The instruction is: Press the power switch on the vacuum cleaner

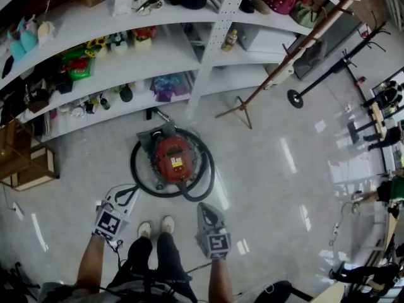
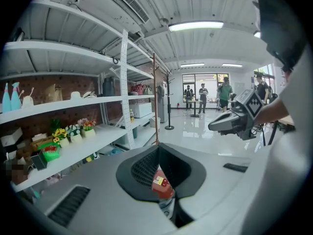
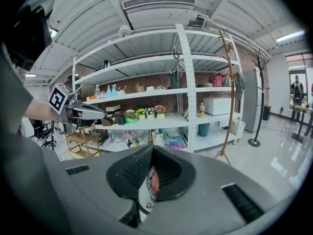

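We stand over the job, white shoes (image 1: 156, 227) together on the floor, a claw in each hand. The left gripper (image 1: 132, 190) and right gripper (image 1: 204, 206) both point forward with jaws clenched tip to tip. Nothing is grasped in either, and only a sliver of red shows through the hollow behind each set of pads.

Just ahead of our toes, between the two grippers and beyond them, sits the vacuum cleaner (image 1: 172, 160), a red canister on the floor with its black hose (image 1: 205, 169) looped around it. We judge it a rigid, fairly heavy body that will stay put under a downward push. There is no need to take hold of it: a closed jaw tip pressed on the power switch should do. That switch is too small for us to single out from here, and the loose hose could snag a careless reach.

The pale floor (image 1: 271, 169) is glossy and throws back the ceiling lights. Behind the machine run white shelves (image 1: 145, 59) stocked with small goods, a wooden coat stand (image 1: 284, 65) beside them, and people stand far off across the room.
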Demonstrator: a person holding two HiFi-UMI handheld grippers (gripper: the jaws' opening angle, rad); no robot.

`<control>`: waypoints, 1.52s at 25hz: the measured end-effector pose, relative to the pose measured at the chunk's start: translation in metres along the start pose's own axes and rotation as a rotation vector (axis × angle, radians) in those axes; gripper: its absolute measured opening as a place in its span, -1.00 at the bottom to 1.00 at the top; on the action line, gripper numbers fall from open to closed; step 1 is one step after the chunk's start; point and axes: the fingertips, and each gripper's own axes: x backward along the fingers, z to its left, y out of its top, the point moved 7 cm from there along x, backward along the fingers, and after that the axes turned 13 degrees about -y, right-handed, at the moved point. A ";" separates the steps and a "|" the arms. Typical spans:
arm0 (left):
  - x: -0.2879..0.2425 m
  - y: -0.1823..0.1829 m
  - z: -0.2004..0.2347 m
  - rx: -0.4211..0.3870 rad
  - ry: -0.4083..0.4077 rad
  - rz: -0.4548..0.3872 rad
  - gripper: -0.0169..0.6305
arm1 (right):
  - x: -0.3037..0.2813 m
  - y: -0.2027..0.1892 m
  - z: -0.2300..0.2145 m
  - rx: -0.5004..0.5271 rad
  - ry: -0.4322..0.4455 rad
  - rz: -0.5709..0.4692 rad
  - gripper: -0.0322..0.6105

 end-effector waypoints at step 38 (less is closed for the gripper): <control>-0.100 -0.166 0.058 0.075 0.014 0.068 -0.93 | -0.182 -0.140 -0.005 0.050 0.125 0.066 -0.87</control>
